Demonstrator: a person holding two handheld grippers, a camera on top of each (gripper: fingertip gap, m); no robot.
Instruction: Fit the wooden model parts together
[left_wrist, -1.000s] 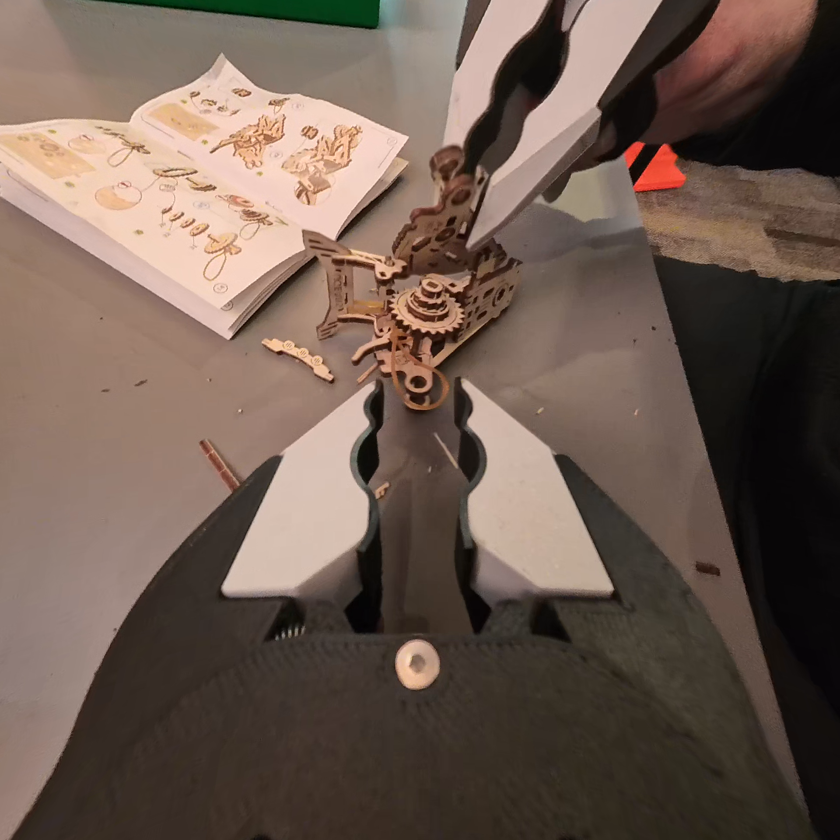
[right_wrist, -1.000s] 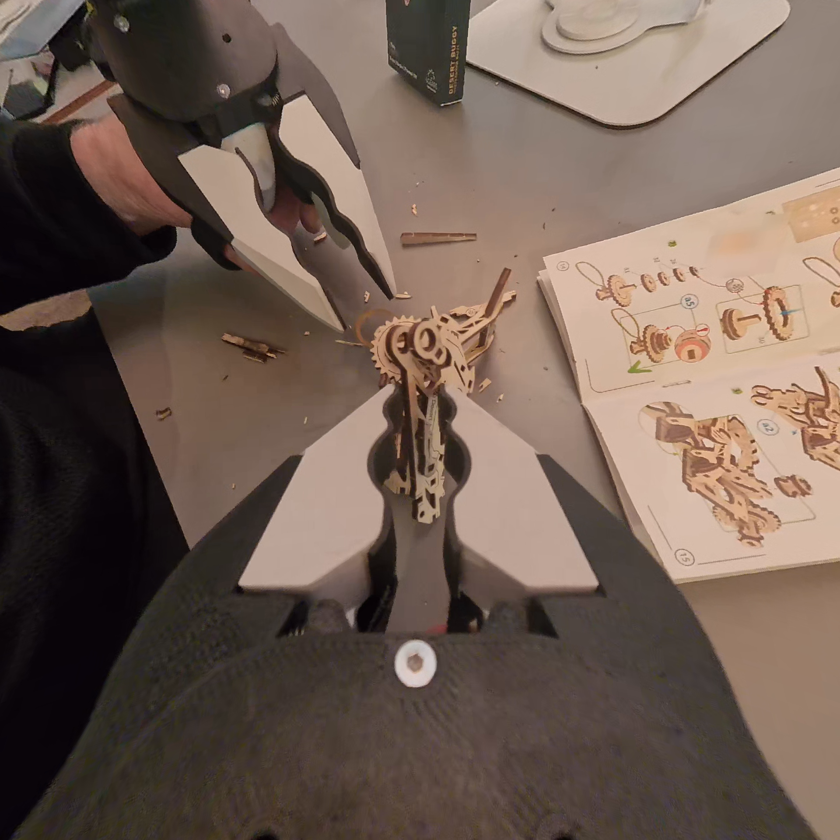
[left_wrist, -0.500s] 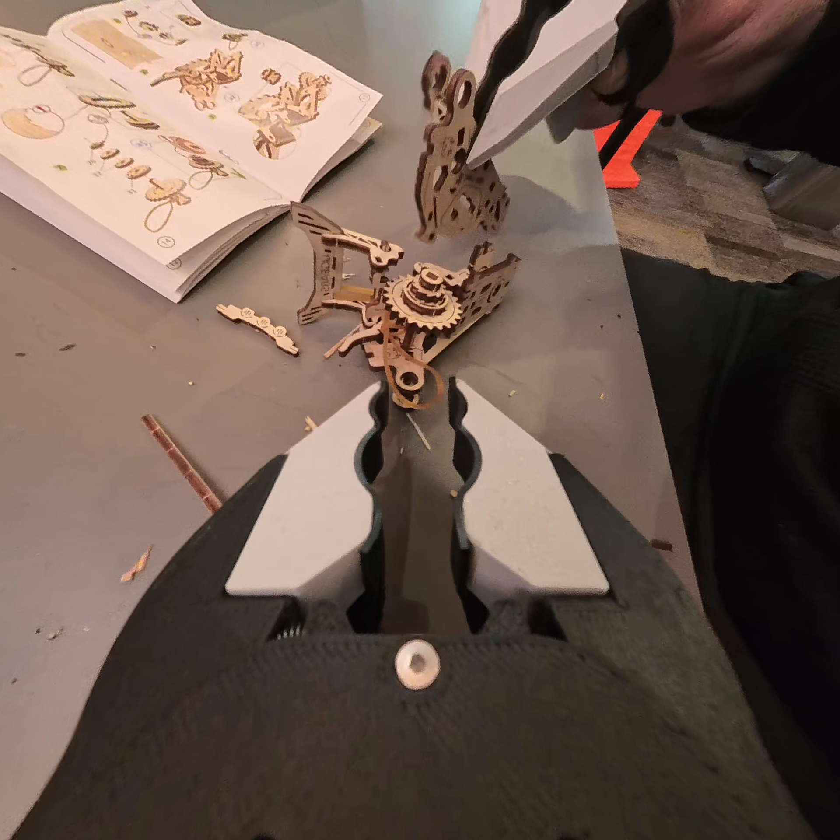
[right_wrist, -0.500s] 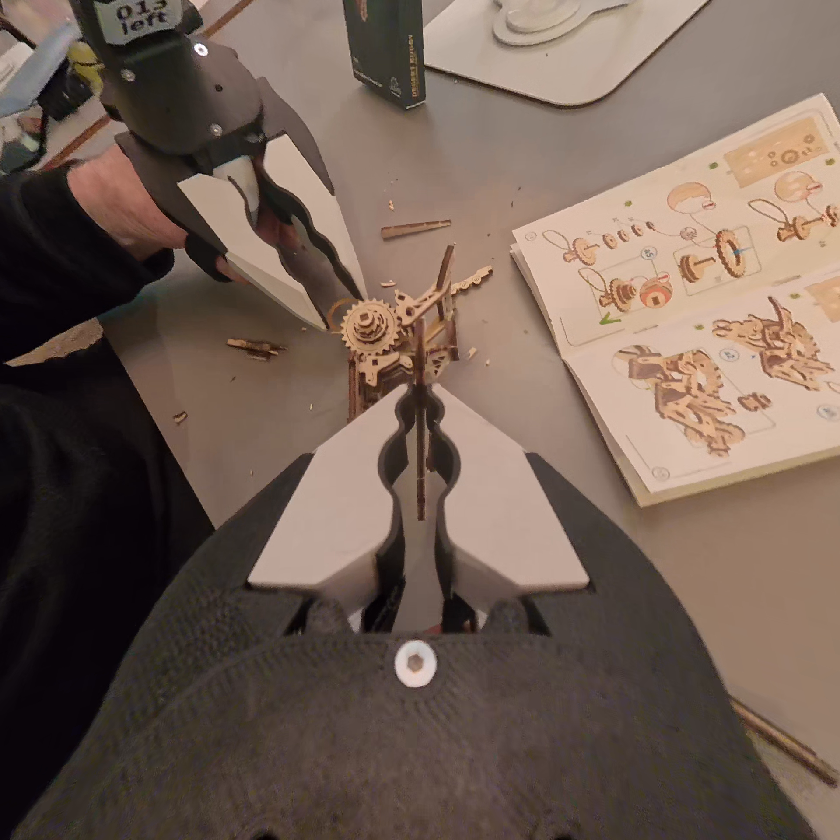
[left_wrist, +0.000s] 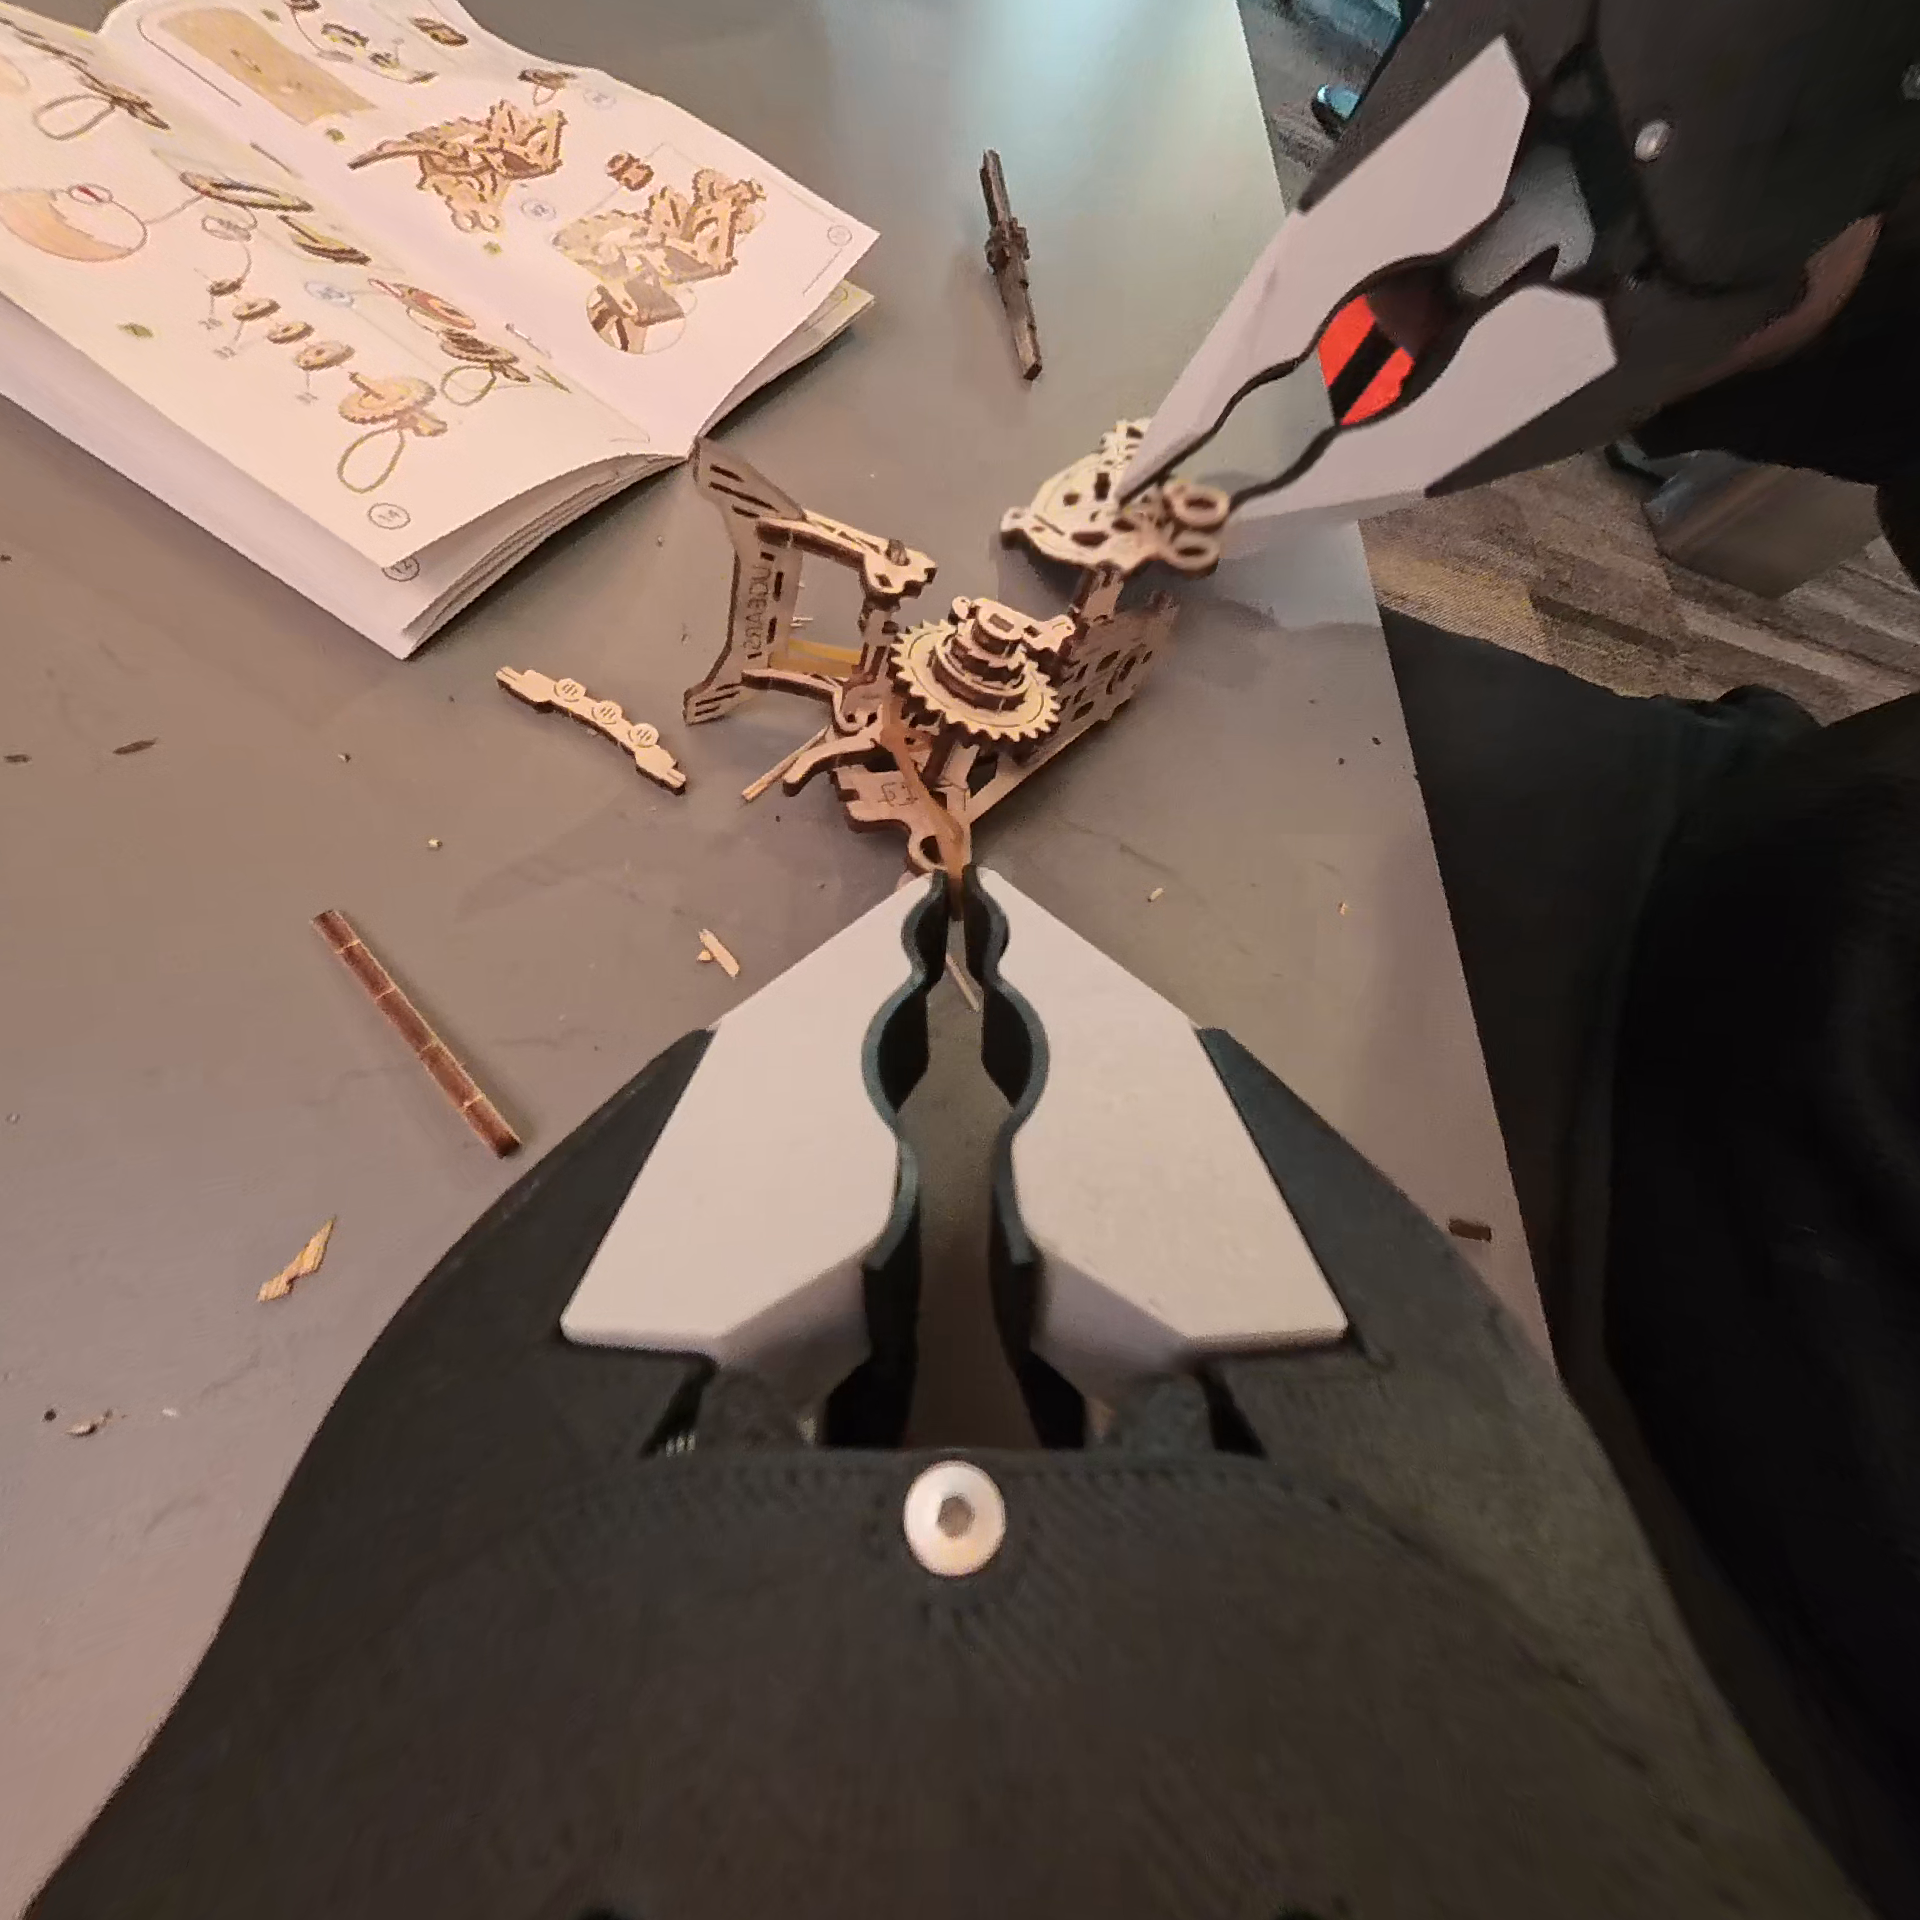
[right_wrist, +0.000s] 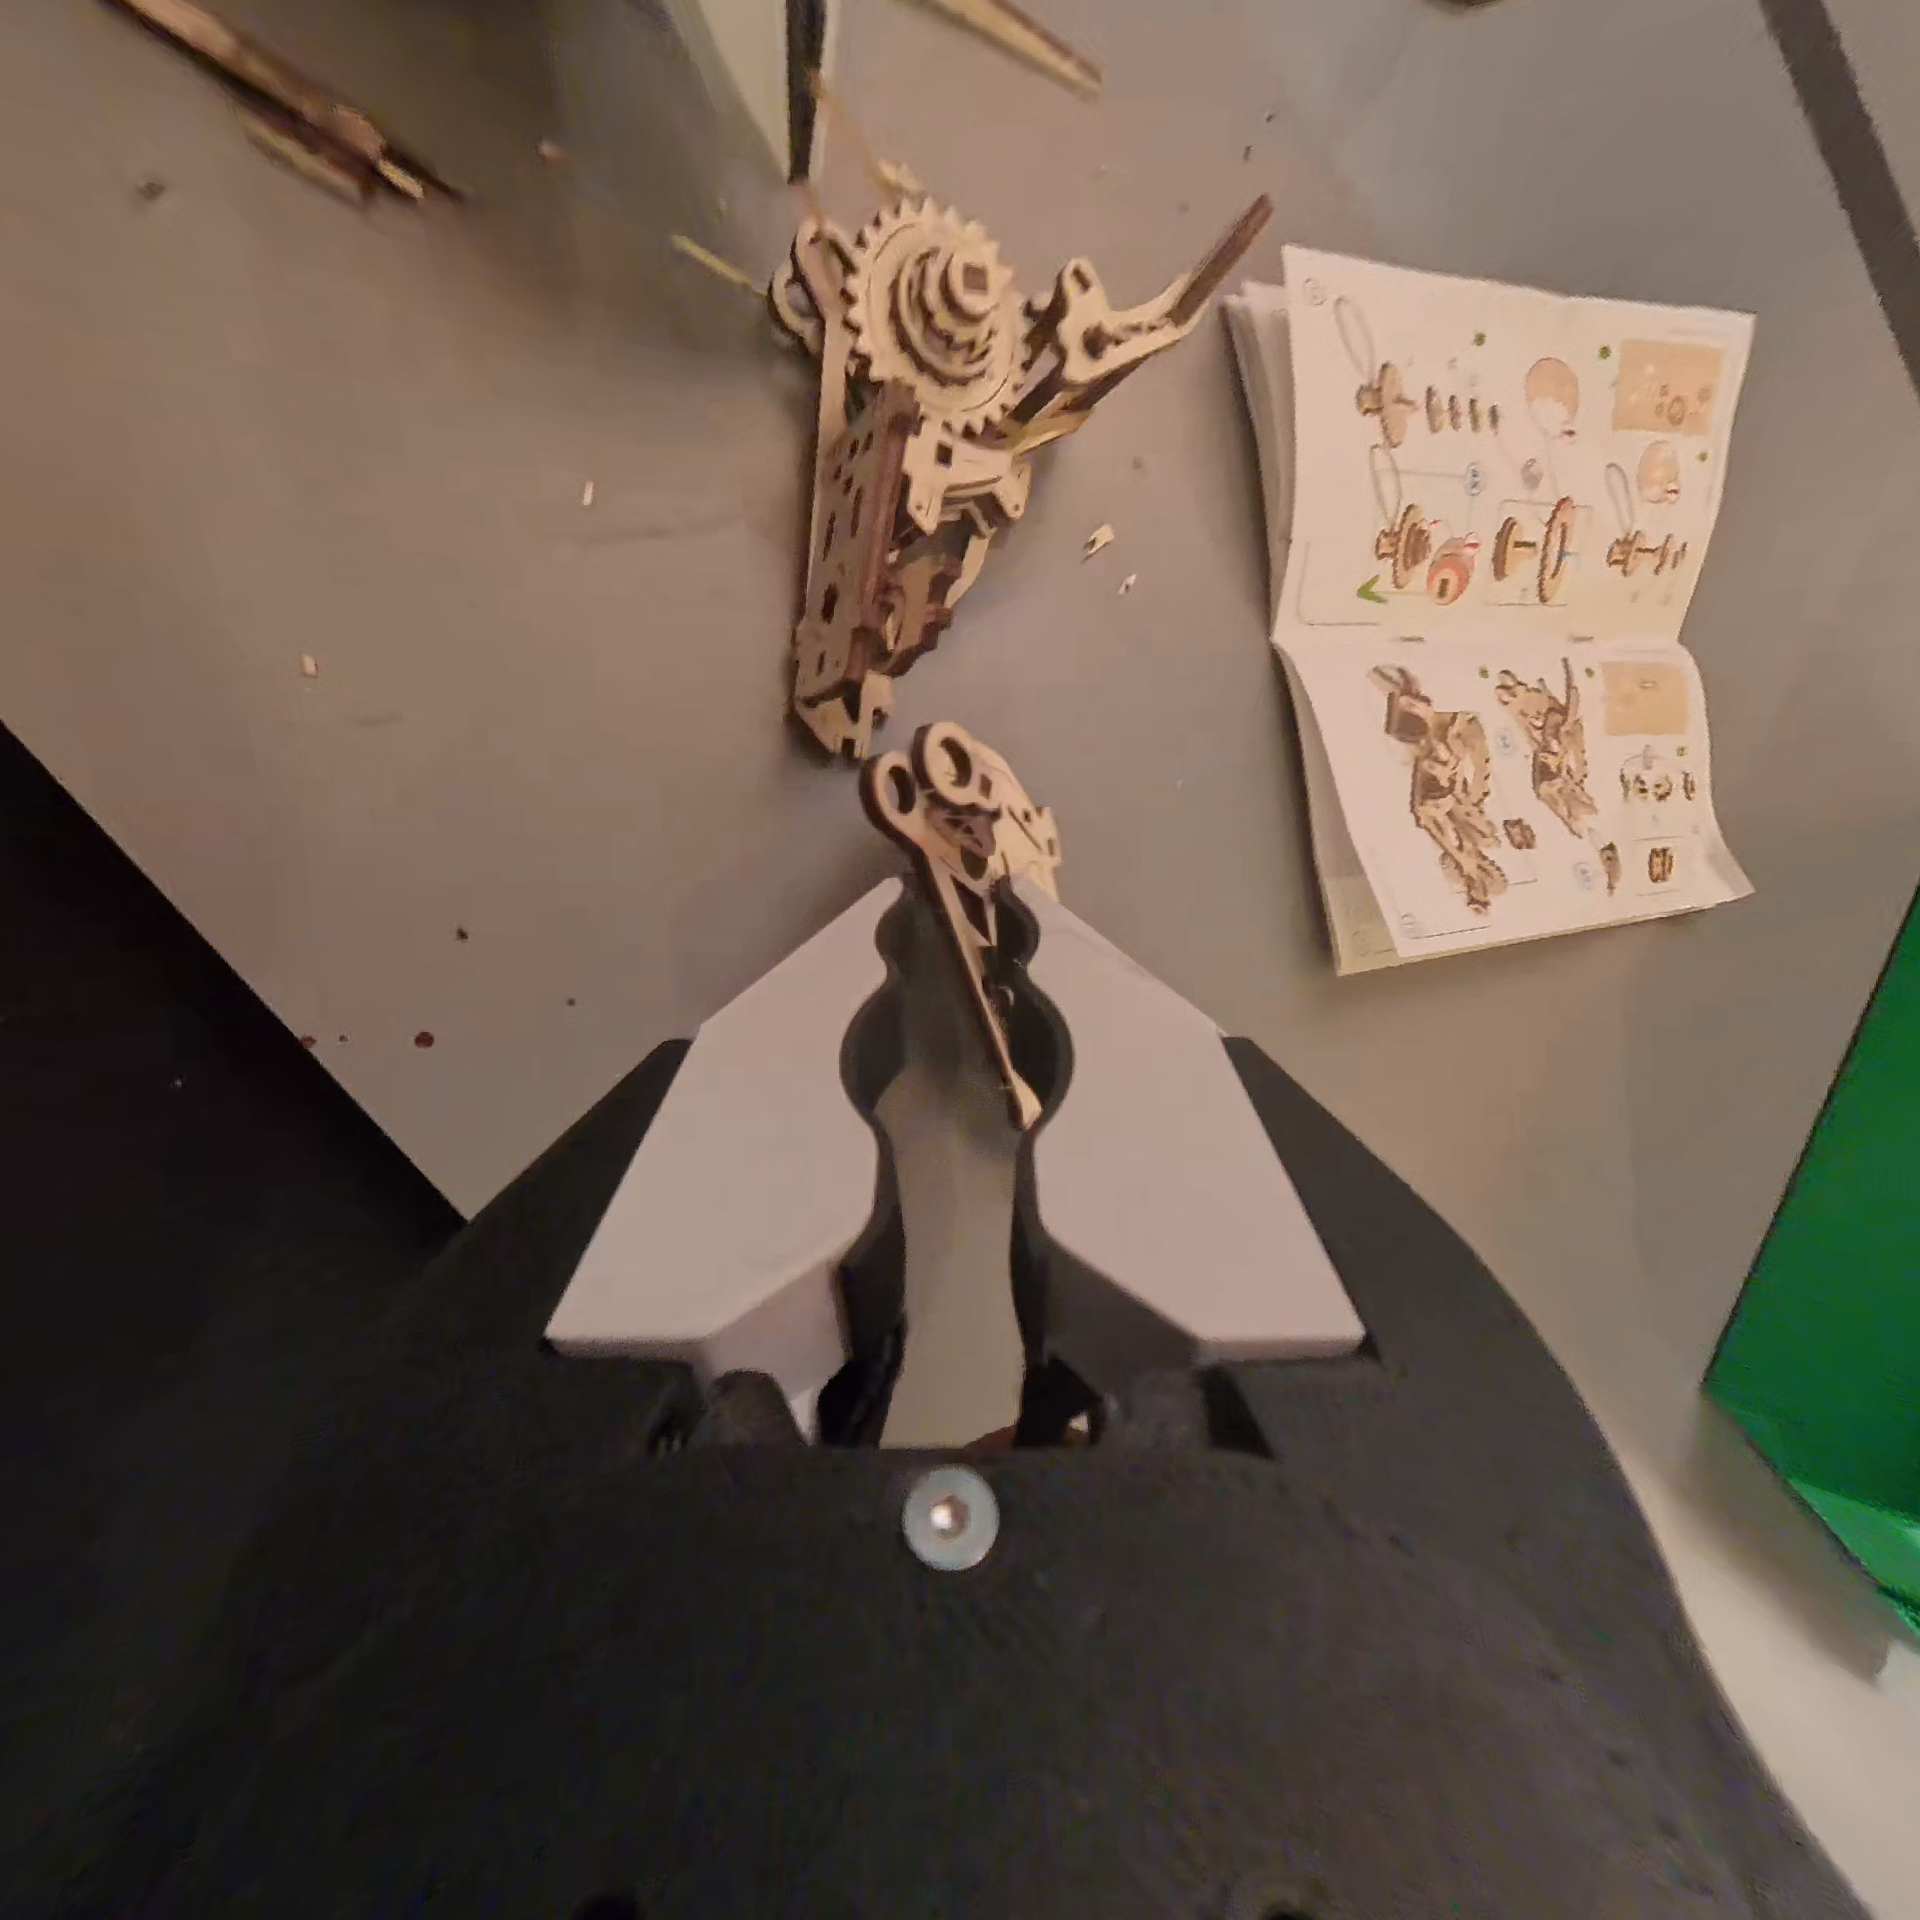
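Your right gripper (right_wrist: 951, 894) pinches the flat side plate (right_wrist: 961, 821), held just beside the model (left_wrist: 935, 696) on the table (left_wrist: 208, 1039), probably for lining it up. Your left gripper (left_wrist: 954, 894), nearly closed, nips the model's thin loop (left_wrist: 940, 831), likely steadying it.

Open instruction booklet (left_wrist: 416, 312) far left on the grey table (left_wrist: 208, 987) — scattered wood offcuts, a green box (right_wrist: 1829, 1299) at right.

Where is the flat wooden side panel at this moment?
The right gripper holds the panel above the table, just beyond the gear model, right of the booklet.
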